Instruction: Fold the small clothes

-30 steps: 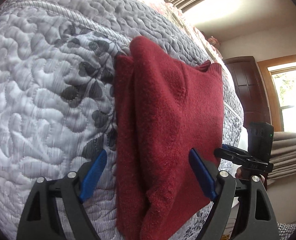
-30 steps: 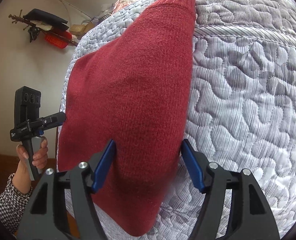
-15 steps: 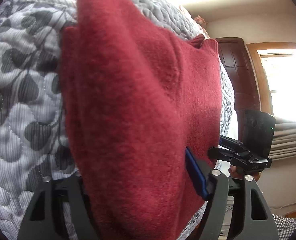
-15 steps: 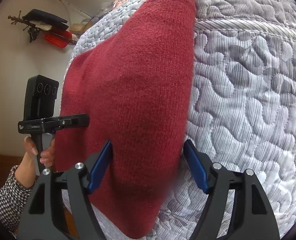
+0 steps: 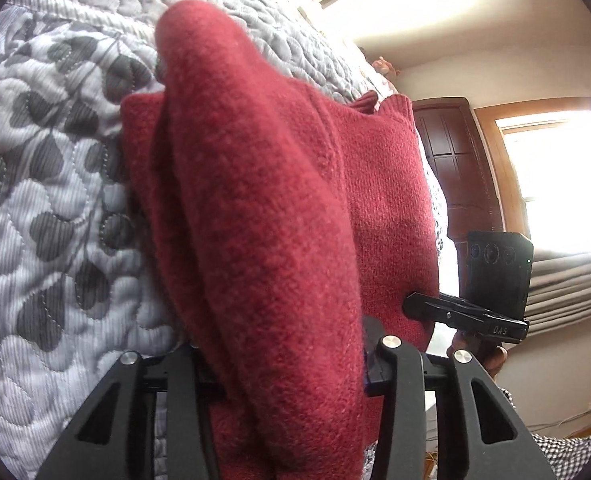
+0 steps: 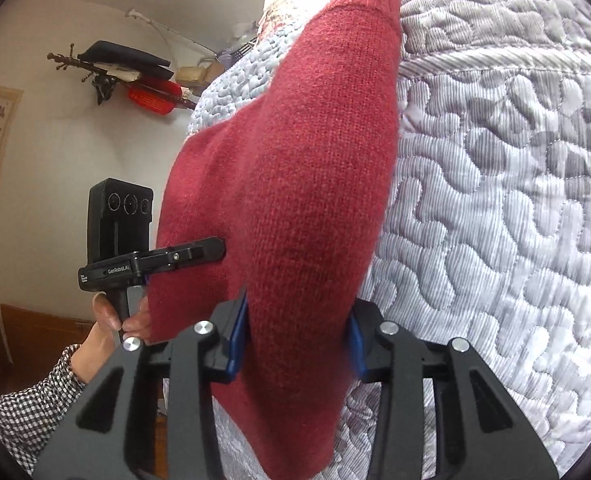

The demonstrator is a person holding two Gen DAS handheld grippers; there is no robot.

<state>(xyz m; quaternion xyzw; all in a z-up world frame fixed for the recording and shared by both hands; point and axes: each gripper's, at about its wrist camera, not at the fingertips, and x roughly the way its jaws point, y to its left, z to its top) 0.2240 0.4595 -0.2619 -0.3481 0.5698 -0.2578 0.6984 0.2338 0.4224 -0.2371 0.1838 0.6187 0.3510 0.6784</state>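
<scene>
A dark red knitted sweater (image 5: 255, 200) lies on a grey quilted bedspread (image 5: 35, 200), one layer folded over another. My left gripper (image 5: 283, 344) is shut on a thick raised fold at the near edge, and the wool hides its pads. In the right wrist view the sweater (image 6: 295, 160) runs up to a ribbed cuff at the top. My right gripper (image 6: 299, 320) is shut on its near edge, blue pads pressing both sides. Each view shows the other gripper side-on at the sweater's edge: the right gripper (image 5: 411, 304) and the left gripper (image 6: 215, 248).
The bedspread (image 6: 495, 200) spreads wide to the right of the sweater. A hand and checked sleeve (image 6: 23, 412) hold the left gripper's handle. A dark wooden door (image 5: 455, 160) and a bright window (image 5: 555, 180) stand beyond the bed. A wall shelf (image 6: 135, 76) carries clutter.
Both grippers moved in over the sweater's near edge and went from open to shut on it. The cloth between the left fingers has bunched and risen. The grippers have drawn closer together.
</scene>
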